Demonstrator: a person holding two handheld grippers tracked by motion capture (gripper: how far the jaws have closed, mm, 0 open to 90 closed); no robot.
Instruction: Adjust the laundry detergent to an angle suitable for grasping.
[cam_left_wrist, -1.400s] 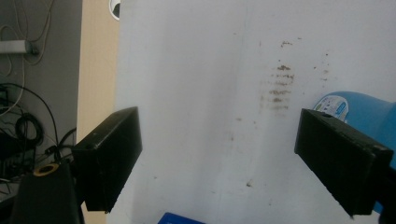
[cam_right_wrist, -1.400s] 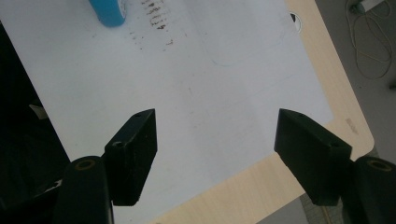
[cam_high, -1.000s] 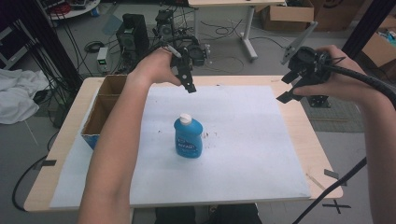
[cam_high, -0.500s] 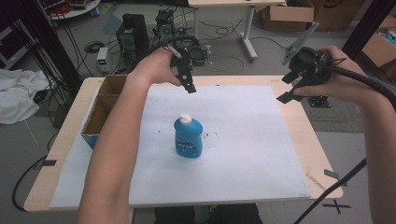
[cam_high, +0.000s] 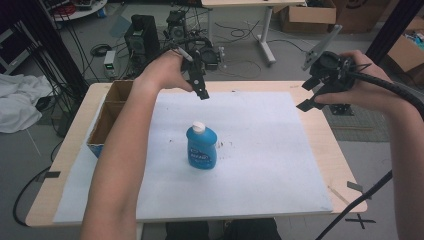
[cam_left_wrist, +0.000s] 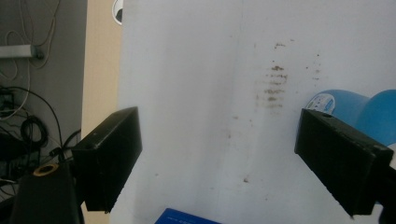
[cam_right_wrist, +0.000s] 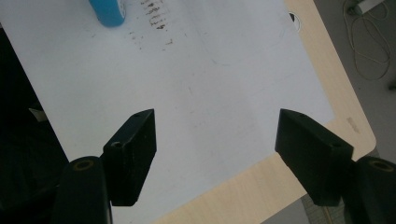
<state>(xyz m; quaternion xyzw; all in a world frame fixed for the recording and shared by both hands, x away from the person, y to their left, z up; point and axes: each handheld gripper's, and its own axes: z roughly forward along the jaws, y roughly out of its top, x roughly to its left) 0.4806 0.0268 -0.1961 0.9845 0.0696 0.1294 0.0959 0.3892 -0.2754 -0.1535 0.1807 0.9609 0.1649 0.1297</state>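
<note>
The cardboard box sits at the table's left edge, at about 9 o'clock from the blue bottle; it is open-topped, and its contents cannot be made out.

The left gripper hangs above the white sheet at about 12 o'clock from the bottle, well apart from it. In the left gripper view its jaws stand wide apart with nothing between them.

The blue bottle stands upright near the middle of the sheet, white cap on top, label facing the person. Judged from its look, it is rigid moulded plastic, smooth and likely somewhat slippery; fill level cannot be told, so weight is uncertain. The best hold is probably across the flat-sided body below the shoulder (the cap is narrow and offers less purchase). A high grip risks tipping it.

Faint brown marks lie on the sheet just beside the bottle; they obstruct nothing.

The right gripper is held over the table's far right edge, at about 2 o'clock from the bottle. Its jaws are likewise spread, empty. Both approach paths appear unobstructed.
</note>
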